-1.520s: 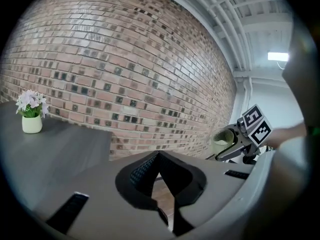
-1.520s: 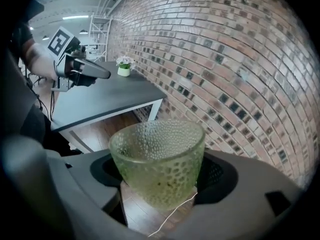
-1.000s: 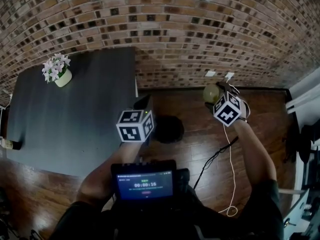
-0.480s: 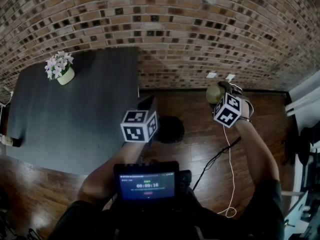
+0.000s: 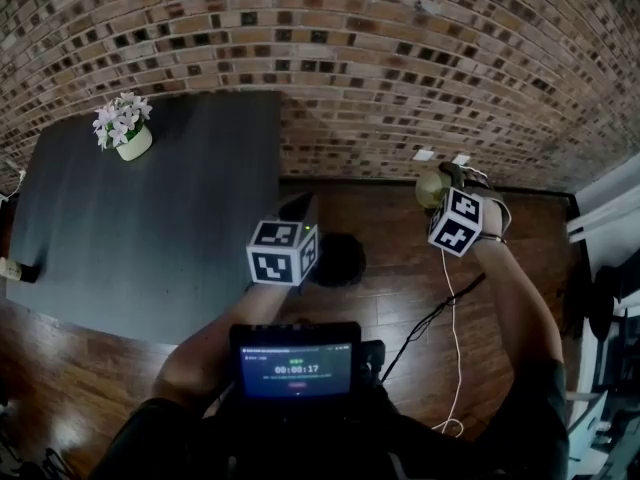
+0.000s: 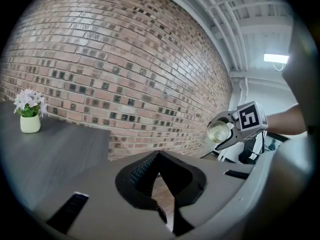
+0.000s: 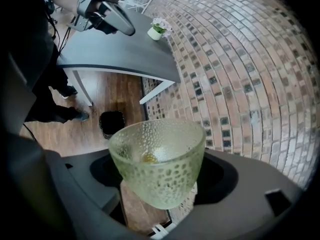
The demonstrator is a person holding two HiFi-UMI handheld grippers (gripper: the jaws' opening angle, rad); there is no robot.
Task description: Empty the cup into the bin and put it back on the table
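A pale green dimpled glass cup [image 7: 157, 159] fills the right gripper view, and my right gripper [image 7: 159, 176] is shut on its lower part. The cup leans, with a small yellowish bit inside. From the head view the cup [image 5: 428, 186] and right gripper [image 5: 442, 194] hang over the wooden floor, right of the black bin [image 5: 340, 258] and near the brick wall. The bin [image 7: 112, 123] stands on the floor by the dark table [image 5: 150, 228]. My left gripper [image 5: 295, 213] hovers at the table's right edge, above the bin's left side. Its jaws [image 6: 159, 156] meet at the tips, holding nothing.
A white pot of flowers [image 5: 124, 130] stands at the table's far left corner. A cable [image 5: 455, 308] trails over the floor under my right arm. Wall sockets [image 5: 440, 155] sit low on the brick wall. A screen [image 5: 295, 368] hangs at my chest.
My right gripper has risen a little and rolled with the cup in it, staying right of the bin. The left gripper has hardly moved.
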